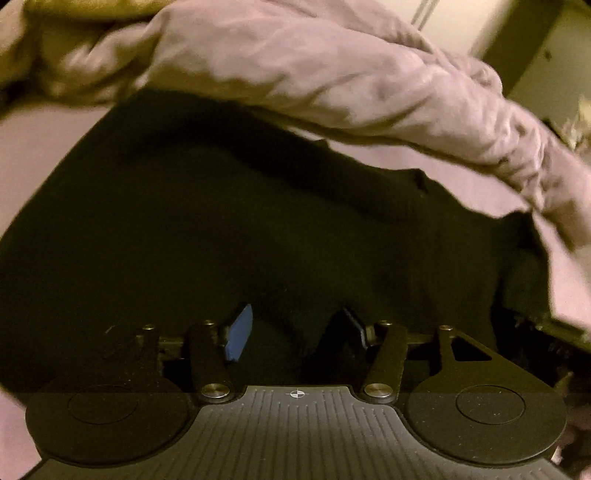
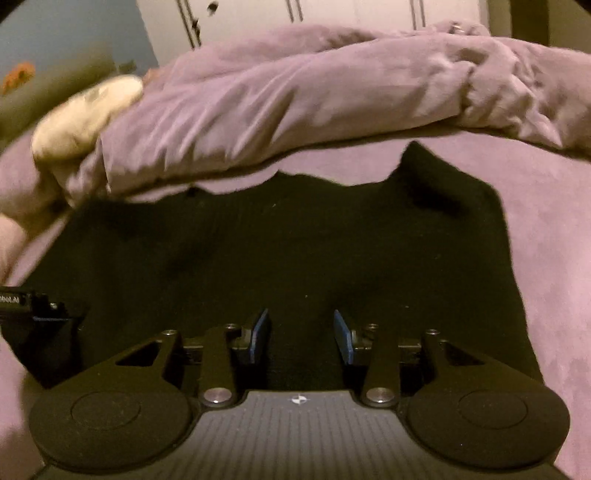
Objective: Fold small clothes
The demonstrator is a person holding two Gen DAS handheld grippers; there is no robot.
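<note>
A black garment (image 1: 229, 221) lies spread flat on a mauve bed sheet (image 2: 554, 229); it also fills the middle of the right wrist view (image 2: 295, 240). My left gripper (image 1: 295, 332) is open, low over the garment's near part, with nothing between its blue pads (image 1: 240, 328). My right gripper (image 2: 301, 336) is open too, just above the garment's near edge, pads (image 2: 341, 336) apart and empty. The tip of the left gripper shows at the left edge of the right wrist view (image 2: 33, 306), at the garment's left side.
A bunched mauve duvet (image 2: 314, 96) lies across the bed just beyond the garment; it also shows in the left wrist view (image 1: 332, 74). A cream pillow or soft toy (image 2: 85, 114) sits at its left end. White wardrobe doors (image 2: 332, 11) stand behind.
</note>
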